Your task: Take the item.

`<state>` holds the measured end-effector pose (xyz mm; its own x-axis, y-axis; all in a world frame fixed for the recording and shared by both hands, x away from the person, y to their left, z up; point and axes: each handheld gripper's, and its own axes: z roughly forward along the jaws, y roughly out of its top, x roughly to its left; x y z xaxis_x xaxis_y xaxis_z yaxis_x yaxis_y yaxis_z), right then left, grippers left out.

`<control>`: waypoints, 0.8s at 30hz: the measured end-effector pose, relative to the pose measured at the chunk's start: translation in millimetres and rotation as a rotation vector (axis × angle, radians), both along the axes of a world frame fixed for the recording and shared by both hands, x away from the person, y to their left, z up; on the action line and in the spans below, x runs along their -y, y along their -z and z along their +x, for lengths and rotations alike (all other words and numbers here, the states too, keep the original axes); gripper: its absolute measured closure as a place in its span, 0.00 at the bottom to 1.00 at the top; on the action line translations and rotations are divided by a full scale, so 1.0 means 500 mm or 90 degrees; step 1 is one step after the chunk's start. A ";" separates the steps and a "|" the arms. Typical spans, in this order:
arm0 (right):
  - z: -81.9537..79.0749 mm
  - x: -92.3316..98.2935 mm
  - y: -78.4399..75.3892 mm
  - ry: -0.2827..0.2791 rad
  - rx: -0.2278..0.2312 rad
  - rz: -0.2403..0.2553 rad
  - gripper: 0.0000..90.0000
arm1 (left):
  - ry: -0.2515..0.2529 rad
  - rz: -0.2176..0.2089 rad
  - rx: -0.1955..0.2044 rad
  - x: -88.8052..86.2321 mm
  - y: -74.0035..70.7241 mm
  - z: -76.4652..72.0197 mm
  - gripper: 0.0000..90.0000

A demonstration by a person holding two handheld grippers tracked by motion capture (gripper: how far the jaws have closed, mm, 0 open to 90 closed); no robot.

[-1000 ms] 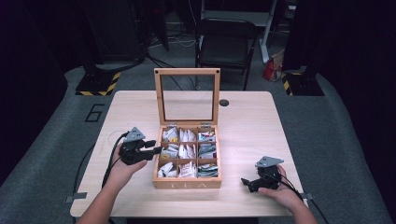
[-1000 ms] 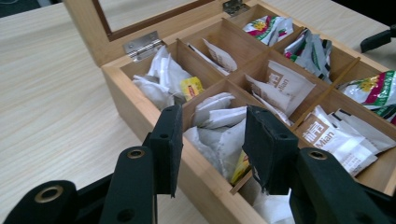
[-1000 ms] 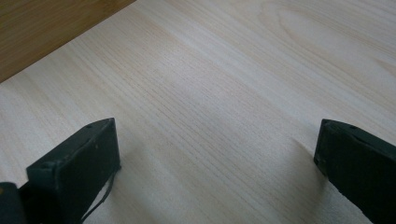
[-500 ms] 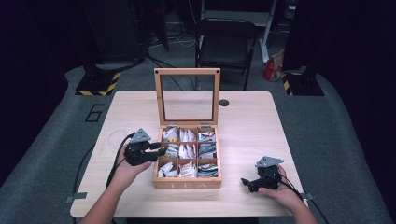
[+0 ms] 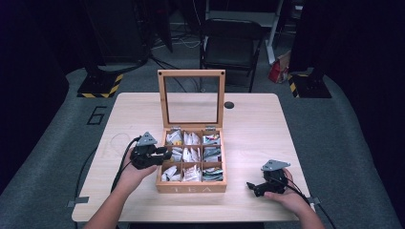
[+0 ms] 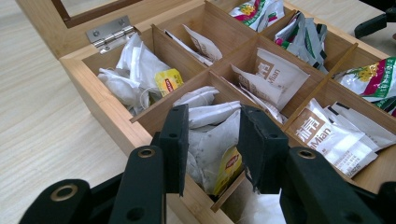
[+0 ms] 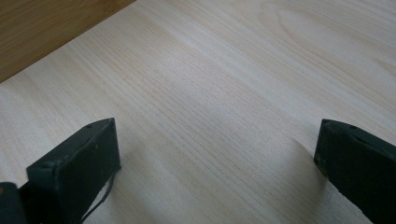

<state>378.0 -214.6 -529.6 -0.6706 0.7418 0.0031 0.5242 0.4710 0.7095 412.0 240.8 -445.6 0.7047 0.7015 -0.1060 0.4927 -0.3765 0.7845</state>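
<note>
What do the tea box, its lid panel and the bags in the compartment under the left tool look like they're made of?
Tea box: pale wood, probably bamboo, smooth matte finish, with visible grain and a metal hinge.
Lid panel: clear glass or plastic, I can't tell which; the table shows through it.
Tea bags: white, crinkled, slightly translucent paper, with yellow printed tags, likely thin card.

Lab: dark equipment stands (image 5: 102, 57), taped floor (image 5: 98, 88)

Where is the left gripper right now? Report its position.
In the high view the left gripper sits at the left side of the open wooden tea box, over the middle-left compartment. Its own view shows white tea bags between its jaws.
</note>
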 end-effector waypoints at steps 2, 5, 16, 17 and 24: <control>0.000 0.001 0.000 -0.002 -0.001 -0.001 0.00 | -0.001 0.000 0.002 0.001 0.003 0.002 0.71; 0.000 0.001 0.000 -0.003 0.000 -0.002 0.00 | -0.003 -0.009 -0.008 0.001 0.006 0.004 0.71; 0.000 0.000 0.000 -0.001 0.001 -0.002 0.00 | 0.002 -0.017 -0.019 0.002 0.013 0.009 0.77; 0.000 0.000 0.000 -0.001 0.001 -0.002 0.00 | 0.002 -0.017 -0.019 0.002 0.013 0.009 0.78; 0.000 0.001 0.000 -0.002 0.001 -0.002 0.00 | 0.007 -0.022 -0.029 0.001 0.014 0.009 0.83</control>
<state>378.1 -215.0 -529.6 -0.6732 0.7395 -0.0007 0.5215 0.4754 0.7085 416.6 240.1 -452.4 0.7062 0.6891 -0.1625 0.5242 -0.3546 0.7743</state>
